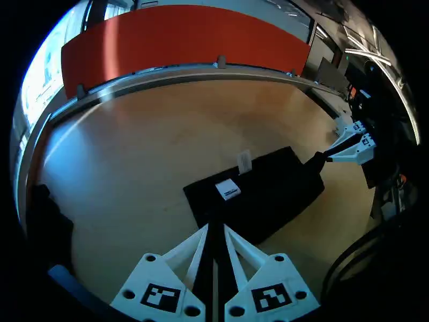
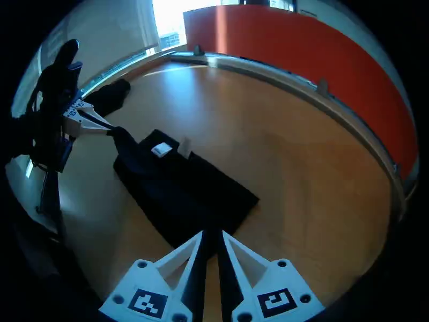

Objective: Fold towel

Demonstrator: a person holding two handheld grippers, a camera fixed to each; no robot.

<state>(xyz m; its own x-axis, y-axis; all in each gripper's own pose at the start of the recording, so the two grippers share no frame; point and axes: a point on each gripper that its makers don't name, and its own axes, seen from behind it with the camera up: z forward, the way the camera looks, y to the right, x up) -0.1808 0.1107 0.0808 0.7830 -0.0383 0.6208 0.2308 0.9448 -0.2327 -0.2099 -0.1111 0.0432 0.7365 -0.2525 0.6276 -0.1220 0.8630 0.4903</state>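
left gripper (image 1: 215, 228): jaws pinching near corner of black towel (image 1: 268, 188)
right gripper (image 2: 213, 233): jaws pinching another corner
wooden surface (image 1: 134, 161): beneath it

wooden table (image 1: 161, 139), orange panel (image 1: 182, 37) behind, bright window (image 2: 169, 16)

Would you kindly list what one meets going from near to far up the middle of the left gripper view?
The left claw → black towel → wooden table → metal rail → orange panel.
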